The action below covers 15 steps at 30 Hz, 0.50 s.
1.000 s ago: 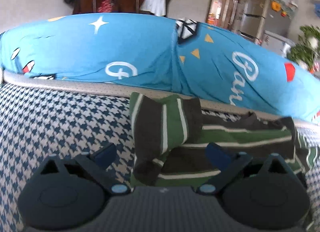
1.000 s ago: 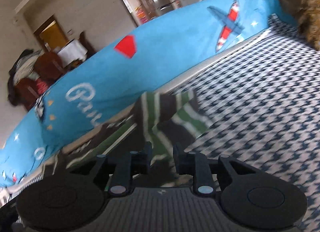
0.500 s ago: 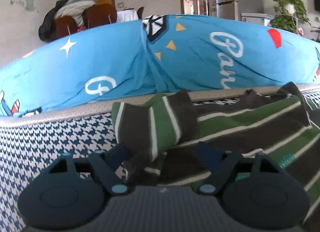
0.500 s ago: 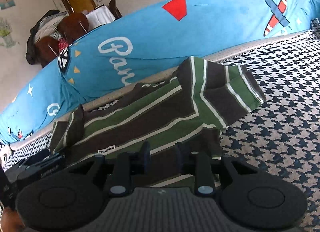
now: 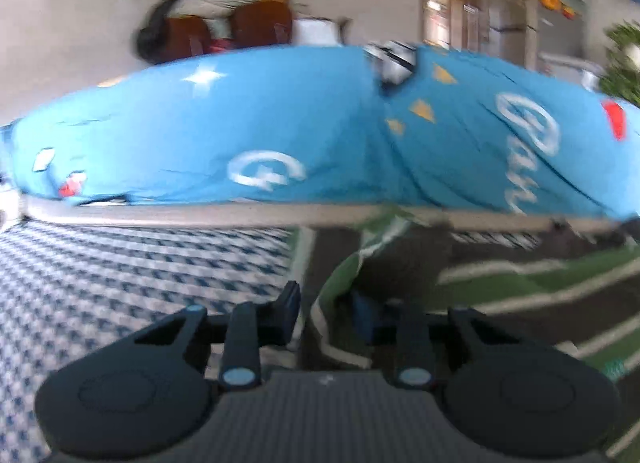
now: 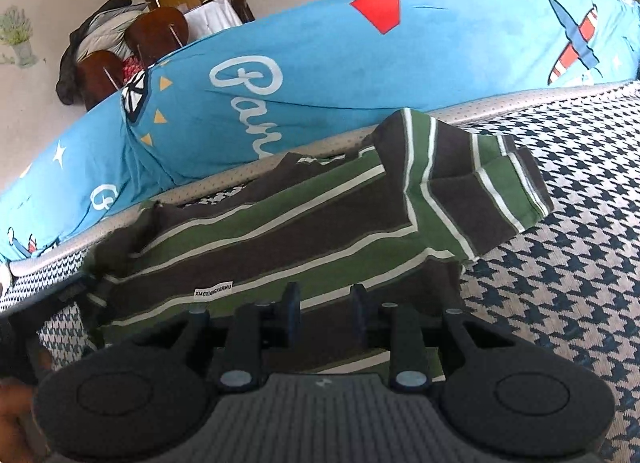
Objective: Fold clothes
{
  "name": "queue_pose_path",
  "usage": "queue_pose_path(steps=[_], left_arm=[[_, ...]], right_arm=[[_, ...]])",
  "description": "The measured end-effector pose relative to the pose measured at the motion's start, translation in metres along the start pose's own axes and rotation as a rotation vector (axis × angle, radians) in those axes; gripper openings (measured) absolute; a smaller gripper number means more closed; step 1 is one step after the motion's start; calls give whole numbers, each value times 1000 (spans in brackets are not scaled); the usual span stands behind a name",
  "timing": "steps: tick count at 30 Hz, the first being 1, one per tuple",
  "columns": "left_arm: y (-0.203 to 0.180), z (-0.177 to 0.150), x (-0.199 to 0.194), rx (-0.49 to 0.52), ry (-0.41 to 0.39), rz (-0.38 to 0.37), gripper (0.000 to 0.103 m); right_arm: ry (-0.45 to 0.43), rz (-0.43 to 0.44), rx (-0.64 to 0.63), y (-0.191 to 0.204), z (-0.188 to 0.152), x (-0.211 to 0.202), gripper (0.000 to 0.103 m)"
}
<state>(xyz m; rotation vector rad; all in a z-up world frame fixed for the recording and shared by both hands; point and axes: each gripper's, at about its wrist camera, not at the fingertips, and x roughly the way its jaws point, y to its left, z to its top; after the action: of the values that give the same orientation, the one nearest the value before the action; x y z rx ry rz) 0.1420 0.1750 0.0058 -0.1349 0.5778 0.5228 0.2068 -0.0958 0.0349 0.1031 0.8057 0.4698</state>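
Left gripper (image 5: 326,313) just closing on the striped shirt (image 6: 320,231) edge, right gripper (image 6: 325,313) pinching its hem, shirt flat on the houndstooth cover (image 6: 560,283) (blurry), so could slip and botch the fold.

I see the shirt (image 6: 304,231) lying on the mattress (image 6: 560,263), its sleeve (image 6: 480,191) folded over at right. Behind it rises the quilt (image 6: 320,63)

Green-and-brown striped shirt (image 6: 304,231), sleeves folded inward, flat on houndstooth cover (image 6: 560,283)
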Motion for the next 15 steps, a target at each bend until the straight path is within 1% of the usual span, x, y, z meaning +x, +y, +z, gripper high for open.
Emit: queue_pose_path(steps=[1, 4, 6, 9, 12, 14, 15], left_arm=[[9, 2, -1, -29, 2, 31, 28], [45, 3, 1, -153, 61, 86, 30], [65, 2, 2, -215, 95, 117, 33], [85, 1, -1, -240, 102, 161, 41], [95, 2, -6, -246, 102, 150, 50], [100, 2, -8, -256, 110, 118, 58], [101, 2, -9, -266, 115, 95, 60]], right_arm=[[0, 2, -7, 2, 0, 0, 28], [-1, 7, -28, 6, -2, 1, 28], [-1, 10, -35, 7, -2, 0, 28], [-2, 10, -40, 9, -2, 0, 28], [1, 11, -42, 10, -3, 2, 28], [6, 13, -47, 12, -3, 3, 28], [8, 15, -50, 13, -4, 3, 28]])
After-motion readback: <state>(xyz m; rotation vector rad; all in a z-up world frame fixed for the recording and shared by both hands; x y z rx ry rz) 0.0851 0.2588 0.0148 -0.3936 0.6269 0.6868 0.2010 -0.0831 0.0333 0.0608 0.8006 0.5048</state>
